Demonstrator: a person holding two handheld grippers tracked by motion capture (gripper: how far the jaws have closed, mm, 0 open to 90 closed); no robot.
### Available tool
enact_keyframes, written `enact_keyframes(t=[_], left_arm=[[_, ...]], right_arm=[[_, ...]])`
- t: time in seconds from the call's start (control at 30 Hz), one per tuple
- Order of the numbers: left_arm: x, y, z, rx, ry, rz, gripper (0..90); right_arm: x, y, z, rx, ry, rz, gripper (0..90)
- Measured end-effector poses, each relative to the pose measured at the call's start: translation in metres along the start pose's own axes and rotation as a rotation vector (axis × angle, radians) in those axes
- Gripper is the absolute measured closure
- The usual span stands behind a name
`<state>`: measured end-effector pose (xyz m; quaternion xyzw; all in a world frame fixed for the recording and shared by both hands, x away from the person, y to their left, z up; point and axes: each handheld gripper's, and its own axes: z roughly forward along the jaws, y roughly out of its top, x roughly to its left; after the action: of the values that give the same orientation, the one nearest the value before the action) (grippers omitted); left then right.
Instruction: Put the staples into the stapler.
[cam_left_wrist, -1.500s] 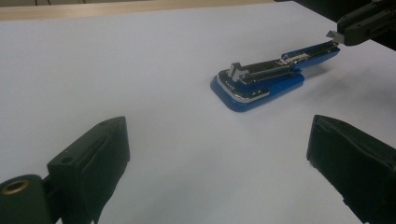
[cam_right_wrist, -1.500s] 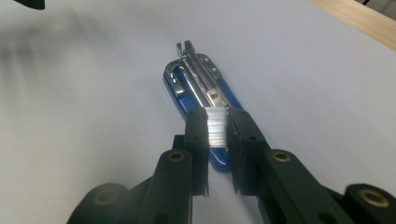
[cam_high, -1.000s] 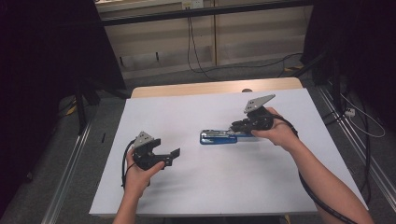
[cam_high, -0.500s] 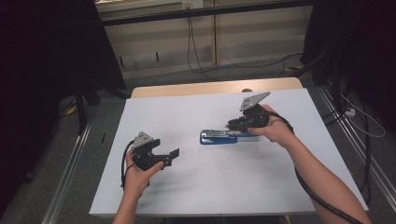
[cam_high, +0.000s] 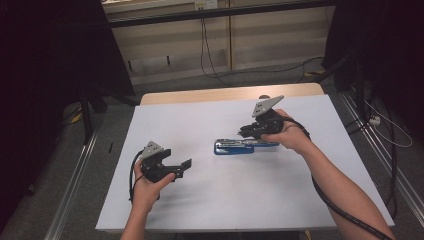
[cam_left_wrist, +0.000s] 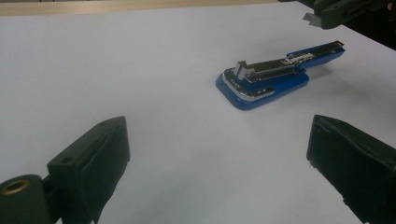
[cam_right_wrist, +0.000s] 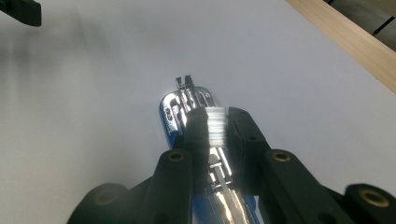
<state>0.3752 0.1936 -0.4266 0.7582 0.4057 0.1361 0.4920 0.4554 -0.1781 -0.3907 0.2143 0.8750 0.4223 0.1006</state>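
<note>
My right gripper (cam_right_wrist: 215, 128) is clamped on a small silvery strip of staples (cam_right_wrist: 215, 127), pads pressing both its sides. Directly below the jaws lies the blue stapler (cam_high: 245, 146), open, its metal channel showing, flat on the white table (cam_high: 225, 200). My left gripper (cam_high: 182, 167) rests well off to the stapler's side, jaws wide apart, nothing between.

No legible text, label, brand, number or sign; the embossed marks on the blue-and-chrome metal stapler (cam_right_wrist: 187, 112) are too blurred to read.
</note>
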Motion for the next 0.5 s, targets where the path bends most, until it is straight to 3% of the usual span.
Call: enact_keyframes(t=[0.5], left_arm=[[0.002, -0.001, -0.001, 0.005, 0.007, -0.005, 6.2]], right_arm=[[-0.005, 0.005, 0.014, 0.006, 0.035, -0.018, 78.9]])
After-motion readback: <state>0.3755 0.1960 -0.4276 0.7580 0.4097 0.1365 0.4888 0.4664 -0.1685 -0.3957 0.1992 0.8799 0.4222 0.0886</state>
